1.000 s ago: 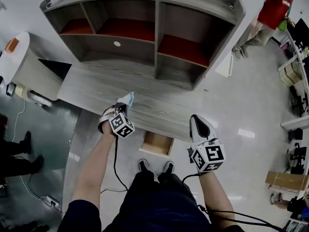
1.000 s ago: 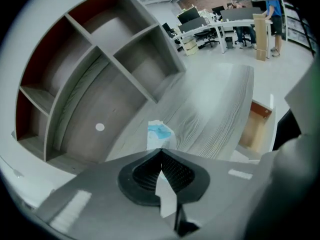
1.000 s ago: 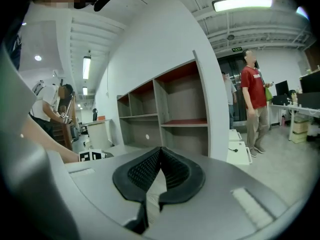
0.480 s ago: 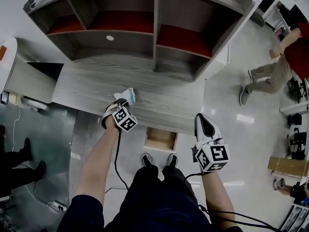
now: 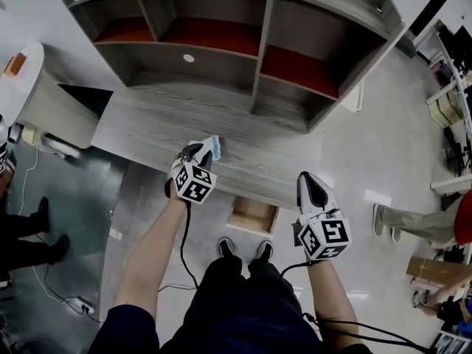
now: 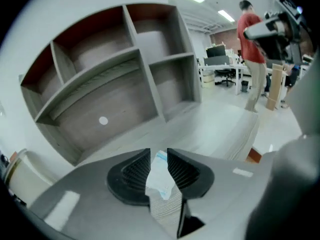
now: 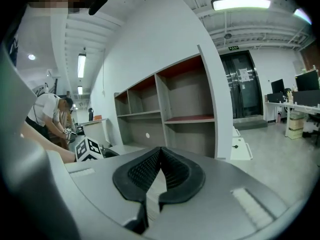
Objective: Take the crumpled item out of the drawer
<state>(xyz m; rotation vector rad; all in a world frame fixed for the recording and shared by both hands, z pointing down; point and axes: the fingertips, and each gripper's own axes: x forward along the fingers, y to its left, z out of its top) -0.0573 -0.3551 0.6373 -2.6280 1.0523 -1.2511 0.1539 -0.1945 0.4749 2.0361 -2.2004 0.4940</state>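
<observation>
Left gripper [image 6: 159,170] pinching crumpled white-and-blue paper item [image 6: 160,183], now carried further over grey wooden desktop [image 5: 147,127]; open wooden drawer [image 5: 255,214] below. Right gripper [image 7: 159,166] pressed together, empty. Removal looks done.

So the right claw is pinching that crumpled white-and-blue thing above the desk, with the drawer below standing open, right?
Not quite. It is the left claw that pinches the crumpled white-and-blue thing above the desk, as the left gripper view shows. The right claw is shut on nothing. The drawer below does stand open, as you said.
</observation>
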